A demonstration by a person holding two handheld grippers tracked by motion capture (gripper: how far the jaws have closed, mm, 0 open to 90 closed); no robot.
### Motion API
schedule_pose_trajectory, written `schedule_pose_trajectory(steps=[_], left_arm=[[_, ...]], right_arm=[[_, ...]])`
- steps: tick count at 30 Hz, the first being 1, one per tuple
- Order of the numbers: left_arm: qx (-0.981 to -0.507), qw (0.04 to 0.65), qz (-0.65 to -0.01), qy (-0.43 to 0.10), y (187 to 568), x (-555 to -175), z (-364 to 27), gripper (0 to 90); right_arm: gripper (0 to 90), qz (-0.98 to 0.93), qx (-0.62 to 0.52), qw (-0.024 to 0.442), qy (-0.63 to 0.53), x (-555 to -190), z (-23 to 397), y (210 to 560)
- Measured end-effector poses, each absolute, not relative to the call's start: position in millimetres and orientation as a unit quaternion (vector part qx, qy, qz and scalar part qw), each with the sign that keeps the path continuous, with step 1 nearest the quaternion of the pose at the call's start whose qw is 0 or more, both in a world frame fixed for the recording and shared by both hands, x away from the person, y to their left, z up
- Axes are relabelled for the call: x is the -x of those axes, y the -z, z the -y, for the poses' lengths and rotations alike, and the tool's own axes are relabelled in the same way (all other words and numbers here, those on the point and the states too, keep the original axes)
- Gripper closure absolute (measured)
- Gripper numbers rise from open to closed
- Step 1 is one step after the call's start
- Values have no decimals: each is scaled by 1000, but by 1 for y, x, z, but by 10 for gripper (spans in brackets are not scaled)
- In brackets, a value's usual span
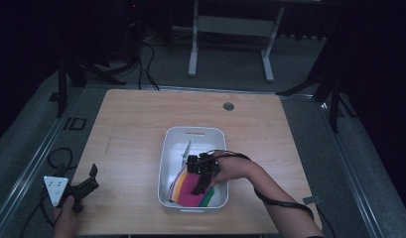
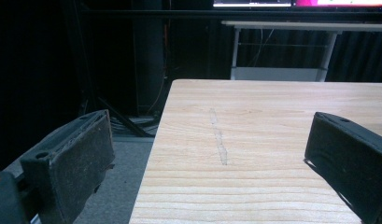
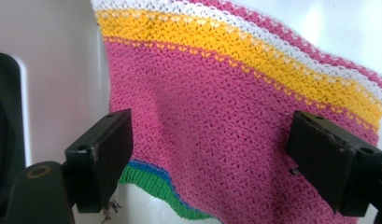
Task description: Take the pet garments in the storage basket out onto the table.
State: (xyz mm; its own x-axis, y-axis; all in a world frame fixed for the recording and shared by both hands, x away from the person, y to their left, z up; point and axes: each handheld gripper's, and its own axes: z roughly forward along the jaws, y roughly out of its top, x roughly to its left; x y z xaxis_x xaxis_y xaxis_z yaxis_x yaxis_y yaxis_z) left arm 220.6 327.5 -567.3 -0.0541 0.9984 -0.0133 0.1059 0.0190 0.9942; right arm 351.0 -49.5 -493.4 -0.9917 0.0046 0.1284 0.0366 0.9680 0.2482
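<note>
Both fingers of the right gripper (image 3: 209, 158) stood spread wide, one on each side of a knitted cloth (image 3: 235, 126) with nothing pinched between them. That cloth was a single piece, mostly pink, with one yellow band and one white band along its far edge and a green and blue edge at its near side. It lay inside one white bin (image 1: 168, 163) that sat on the table (image 1: 131, 124), a little right of the middle and toward the near edge. From above, the right gripper (image 1: 199, 186) hung down into the bin over the cloth (image 1: 186, 194), held by the person's right hand (image 1: 235, 171), with a black cable running back along the forearm. One thin white strip (image 1: 185, 151) leaned up in the far part of the bin; I could not tell what it was.

At the near left corner, the left gripper (image 1: 91, 178) was held in the person's left hand (image 1: 66, 218), its grey three-cornered plate (image 1: 55, 189) facing up. Its two fingers (image 2: 76, 158) were also spread apart and empty, one over the table's left edge and the other over the bare wood. One faint streak (image 2: 219, 140) ran along the tabletop ahead of them.

One round grey grommet (image 1: 229, 106) sat near the far edge of the table. Beyond it stood one white-legged desk frame (image 1: 230, 39) on the grey floor.
</note>
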Motion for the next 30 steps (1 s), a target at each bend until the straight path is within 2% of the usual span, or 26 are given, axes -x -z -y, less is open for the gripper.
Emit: schedule_pose_trajectory(steps=[4, 10, 13, 16, 17, 18, 20, 23, 30], left_arm=[[-509, 462, -542, -482, 567, -221, -327, 18], [-510, 463, -542, -481, 567, -221, -327, 18], [-511, 463, -542, -481, 567, -221, -327, 18], [-510, 463, -542, -482, 567, -221, -327, 18], [-510, 463, -542, -481, 567, -221, -327, 18], [-510, 463, -542, -481, 567, -221, -327, 18], [-510, 463, -542, -481, 567, -221, -328, 18], [-510, 463, -543, -481, 567, -221, -328, 18], [-510, 462, -543, -481, 567, -221, -327, 18]], right_arm=[[167, 993, 16, 47, 103, -350, 44, 497], [149, 997, -15, 5, 73, -339, 36, 504], [161, 998, -21, 1, 62, -336, 30, 510], [323, 998, -34, -24, 43, -333, 26, 516], [445, 998, -34, -32, 44, -332, 26, 515], [445, 998, -34, -32, 44, -332, 26, 515], [662, 996, -39, -41, 62, -332, 28, 508], [694, 996, -36, -27, 75, -335, 32, 503], [705, 993, -33, -14, 109, -338, 38, 483]])
